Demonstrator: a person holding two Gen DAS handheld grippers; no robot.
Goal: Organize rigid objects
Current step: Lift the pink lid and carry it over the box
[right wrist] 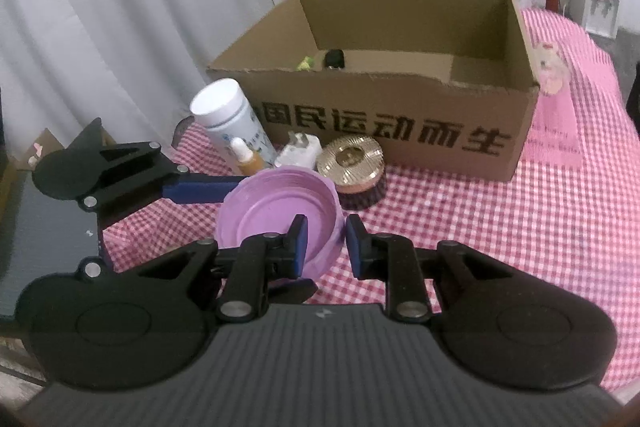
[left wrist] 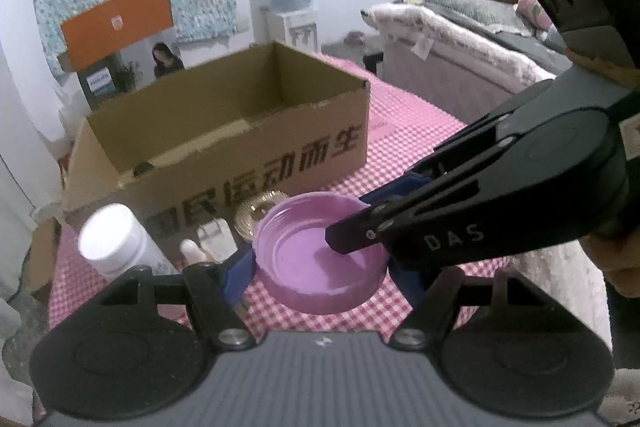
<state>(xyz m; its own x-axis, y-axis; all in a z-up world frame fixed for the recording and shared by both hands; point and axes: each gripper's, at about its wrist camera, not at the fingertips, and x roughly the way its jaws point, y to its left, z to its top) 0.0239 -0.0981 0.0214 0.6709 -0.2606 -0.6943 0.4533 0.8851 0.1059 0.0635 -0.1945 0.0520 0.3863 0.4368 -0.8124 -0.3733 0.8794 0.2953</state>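
Note:
A purple plastic lid (left wrist: 320, 255) (right wrist: 280, 215) lies open side up, held just above the checked cloth. My left gripper (left wrist: 320, 267) is shut on it across its width, blue pads at both sides. My right gripper (right wrist: 326, 247) straddles the lid's near rim, one finger inside and one outside, with a small gap still showing; it also shows in the left wrist view (left wrist: 360, 223). The open cardboard box (left wrist: 224, 131) (right wrist: 384, 115) stands behind the lid.
Beside the box front stand a white bottle (right wrist: 228, 115), a small dropper bottle (right wrist: 246, 157), a white plug (right wrist: 298, 153) and a gold wire wheel brush (right wrist: 354, 167). The box holds a black item (right wrist: 334, 59). A bed (left wrist: 460, 39) lies to the right.

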